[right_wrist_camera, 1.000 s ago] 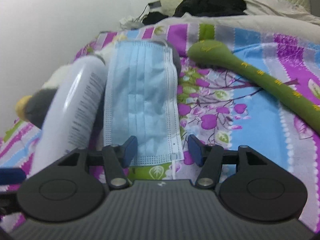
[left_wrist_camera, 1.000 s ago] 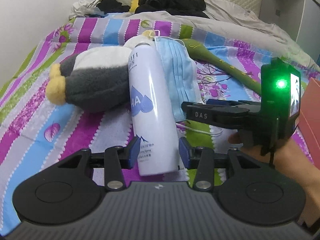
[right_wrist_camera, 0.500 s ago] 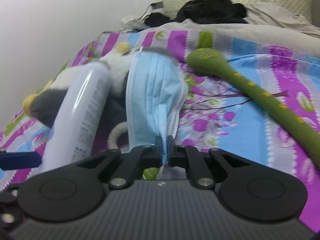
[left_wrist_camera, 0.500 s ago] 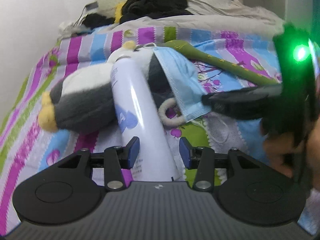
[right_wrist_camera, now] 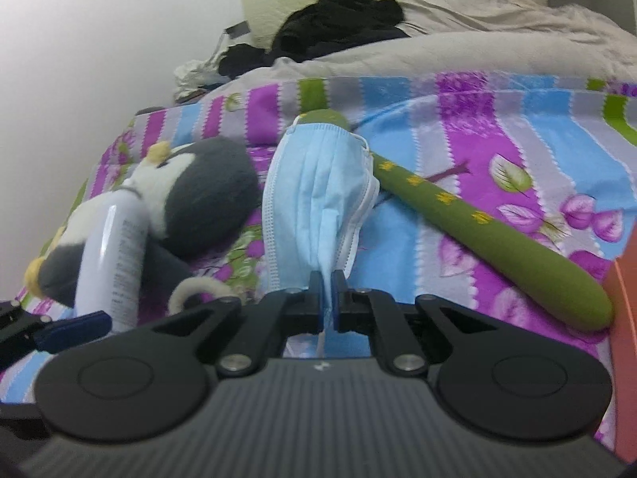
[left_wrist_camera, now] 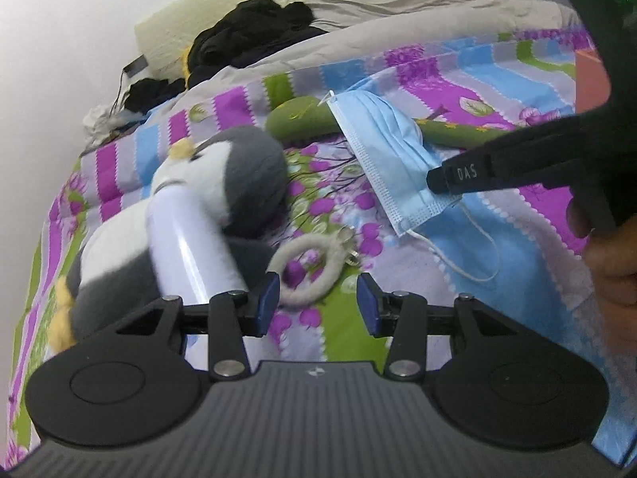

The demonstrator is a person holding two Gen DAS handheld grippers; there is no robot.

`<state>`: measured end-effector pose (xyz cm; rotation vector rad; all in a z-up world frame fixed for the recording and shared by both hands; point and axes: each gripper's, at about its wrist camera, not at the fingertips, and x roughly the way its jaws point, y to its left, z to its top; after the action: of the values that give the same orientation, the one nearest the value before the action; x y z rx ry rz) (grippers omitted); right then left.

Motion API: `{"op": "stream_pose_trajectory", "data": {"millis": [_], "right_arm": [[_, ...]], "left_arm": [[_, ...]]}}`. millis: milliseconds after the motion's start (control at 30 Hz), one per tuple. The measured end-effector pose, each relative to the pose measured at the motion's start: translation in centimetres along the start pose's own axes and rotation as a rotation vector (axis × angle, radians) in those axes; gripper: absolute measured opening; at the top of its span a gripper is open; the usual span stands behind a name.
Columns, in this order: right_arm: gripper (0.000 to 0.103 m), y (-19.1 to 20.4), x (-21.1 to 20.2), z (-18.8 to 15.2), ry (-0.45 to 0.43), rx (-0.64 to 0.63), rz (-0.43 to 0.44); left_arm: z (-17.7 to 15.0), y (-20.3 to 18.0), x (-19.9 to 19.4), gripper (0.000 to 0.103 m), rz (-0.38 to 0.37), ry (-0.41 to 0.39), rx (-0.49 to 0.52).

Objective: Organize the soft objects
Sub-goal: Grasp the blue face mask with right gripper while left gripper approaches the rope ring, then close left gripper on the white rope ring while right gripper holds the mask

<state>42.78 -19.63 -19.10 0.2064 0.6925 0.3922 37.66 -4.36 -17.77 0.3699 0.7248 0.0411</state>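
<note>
Striped bedding (left_wrist_camera: 497, 91) filled the left wrist view; the left gripper (left_wrist_camera: 316, 304) at lower centre stood half open with nothing between its jaws, the white bottle (left_wrist_camera: 191, 251) lying left of them across the penguin plush (left_wrist_camera: 239, 175). Right of centre hung the blue face mask (left_wrist_camera: 388, 159).

Right wrist view: the right gripper (right_wrist_camera: 327, 298) (low centre) was clamped on the mask's bottom edge, beside the green plush (right_wrist_camera: 477, 219).

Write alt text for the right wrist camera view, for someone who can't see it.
The right gripper is shut on the lower edge of a blue face mask above a striped bedspread. Left of it a white spray can leans on a penguin plush; a long green plush lies to the right.
</note>
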Motion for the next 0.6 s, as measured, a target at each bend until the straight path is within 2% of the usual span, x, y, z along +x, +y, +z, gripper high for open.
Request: {"op": "stream_pose_trajectory", "data": {"millis": [100, 333, 433, 600], "right_arm": [[0.008, -0.9, 0.1, 0.1, 0.014, 0.04, -0.004], [0.008, -2.1, 0.1, 0.1, 0.022, 0.081, -0.026], [0.008, -2.1, 0.4, -0.1, 0.029, 0.084, -0.027], [0.008, -2.0, 0.2, -0.1, 0.036, 0.097, -0.016]], "left_arm": [[0.8, -1.2, 1.4, 0.05, 0.003, 0.004, 0.03], [1.9, -1.9, 5.1, 0.05, -0.016, 0.056, -0.022], [2.0, -2.0, 6.2, 0.05, 0.018, 0.063, -0.019], [2.1, -1.7, 7.4, 0.051, -0.012, 0.088, -0.038]]}}
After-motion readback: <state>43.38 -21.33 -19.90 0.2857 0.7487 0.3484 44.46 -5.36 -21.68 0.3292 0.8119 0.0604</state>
